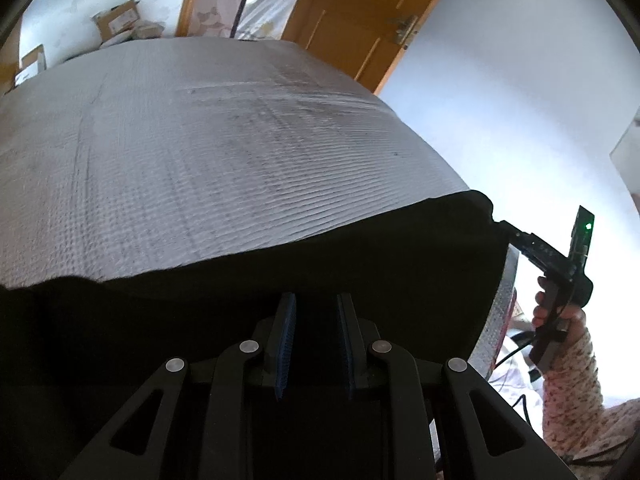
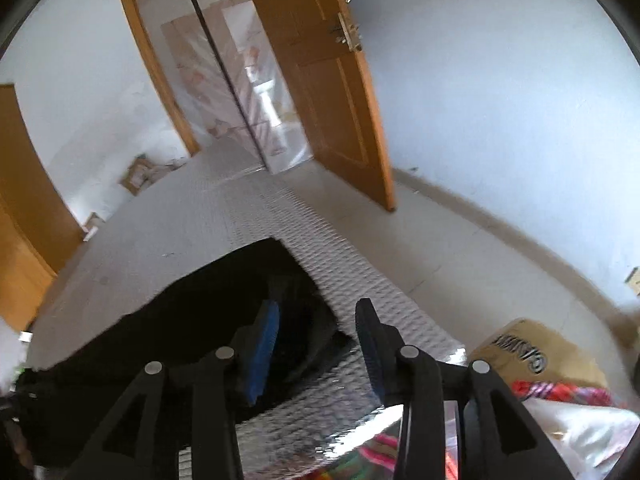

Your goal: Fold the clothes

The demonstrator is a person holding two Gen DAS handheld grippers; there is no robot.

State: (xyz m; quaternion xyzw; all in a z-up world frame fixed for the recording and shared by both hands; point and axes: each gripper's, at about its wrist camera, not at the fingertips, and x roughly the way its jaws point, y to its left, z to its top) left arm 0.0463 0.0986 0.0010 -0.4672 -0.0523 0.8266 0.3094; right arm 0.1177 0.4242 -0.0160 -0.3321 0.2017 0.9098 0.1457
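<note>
Entry: the black garment (image 1: 280,264) lies spread on the worktop (image 1: 200,140), which is covered by a silver embossed sheet. The cloth takes up the near part of the surface, and its far edge runs as a ragged line across the left wrist view. Your left claw (image 1: 316,300) points down over the cloth, its blue pads (image 1: 285,344) parted by a narrow gap. Everything between and beneath them is black, so you cannot tell whether a fold is pinched there or the pads only hover. Your right claw (image 2: 318,308) stands released, its pads wide apart. The near right corner of the garment lies below and between them, and neither pad is seen pressing on it. From the left wrist view, the tip of the right claw sits at that same corner, at the right edge of the worktop. Your hand (image 1: 560,320) wraps the handle and a floral sleeve (image 1: 572,380) runs below it. Off the worktop to the right are a cardboard box (image 2: 532,352) and some bright striped fabric (image 2: 560,394). The far end of the worktop points toward an open wooden door (image 2: 332,100). More cardboard boxes (image 1: 120,20) sit against the far wall on the left.
</note>
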